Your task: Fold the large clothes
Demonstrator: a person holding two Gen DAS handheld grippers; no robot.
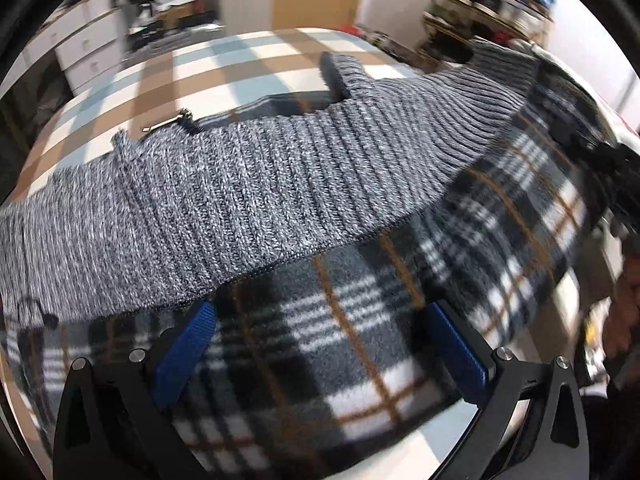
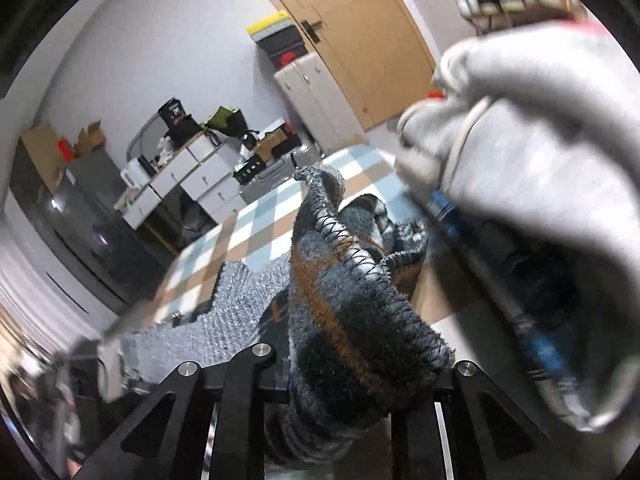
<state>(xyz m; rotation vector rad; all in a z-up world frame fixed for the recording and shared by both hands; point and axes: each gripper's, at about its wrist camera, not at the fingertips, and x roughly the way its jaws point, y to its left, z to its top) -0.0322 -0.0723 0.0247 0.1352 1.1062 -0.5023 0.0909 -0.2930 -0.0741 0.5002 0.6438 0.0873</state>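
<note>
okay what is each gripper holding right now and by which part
The right gripper is shut on the jacket's stitched fleece edge. The left gripper is open over the plaid lining, holding nothing.

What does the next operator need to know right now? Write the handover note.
Left gripper: open, blue pads spread over the plaid lining, gripping nothing.
Right gripper: shut on a bunched edge of the garment, lifted above the checked surface.
Garment: grey knit jacket with plaid fleece inside, mostly spread on the checked surface, one side raised by the right gripper. A blurred grey-gloved hand is close to the right camera.
Done: a fold looks under way, none finished.
Left: lay the lifted side over, then complete the remaining folds.
</note>
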